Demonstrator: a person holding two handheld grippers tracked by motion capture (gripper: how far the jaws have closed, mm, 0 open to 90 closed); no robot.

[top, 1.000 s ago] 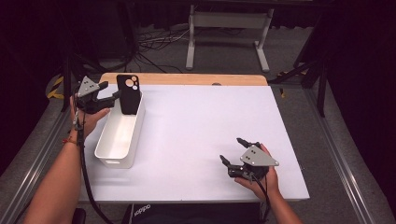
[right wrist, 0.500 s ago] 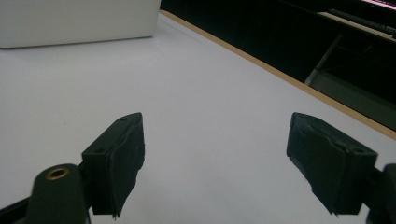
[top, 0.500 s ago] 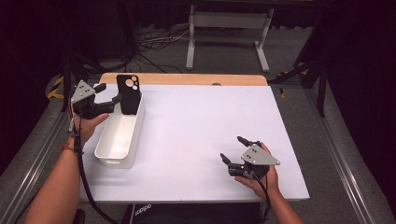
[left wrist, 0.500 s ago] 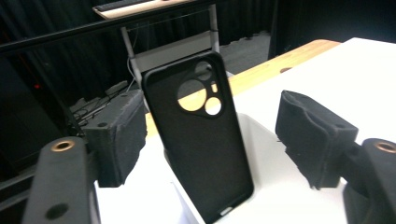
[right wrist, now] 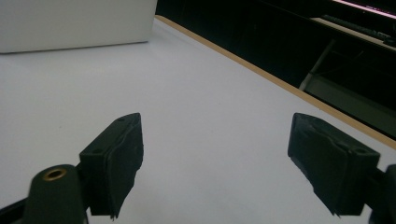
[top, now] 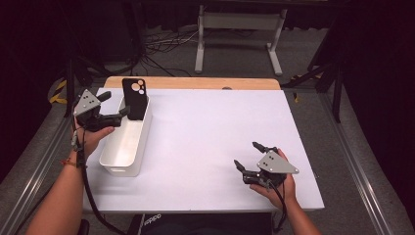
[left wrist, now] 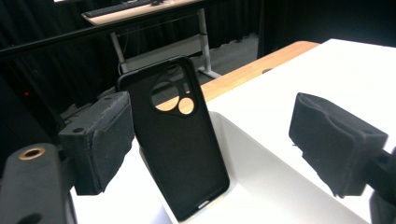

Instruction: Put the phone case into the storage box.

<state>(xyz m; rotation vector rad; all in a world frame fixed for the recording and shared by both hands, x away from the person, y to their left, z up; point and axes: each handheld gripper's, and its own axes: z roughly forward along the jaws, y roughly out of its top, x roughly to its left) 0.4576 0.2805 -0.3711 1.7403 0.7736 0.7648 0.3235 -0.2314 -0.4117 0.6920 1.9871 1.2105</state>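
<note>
The white table takes up the middle of the high view, with a strip of bare wood along its far edge. At its left side lies a long white bin, running from the lower left toward the upper left of the frame. A black phone case stands upright in the bin's far end, leaning on the end wall, its camera cut-outs at the top.

The person's left forearm comes up from the lower left corner, wrist bent so the left hand sits just left of the bin. It holds the left gripper roughly level, pointing to the right toward the case. In the left gripper view the case stands between the two pads, close to the left-hand pad and well clear of the right-hand one; neither pad presses on it. The jaws have just been opening and stand spread.

The right forearm enters at the lower right. The right hand rests low on the table near its front edge, holding the right gripper pointing toward the upper left of the frame. Its jaws are spread wide over bare tabletop, with the bin's white wall far off at the upper left of the right gripper view.
</note>
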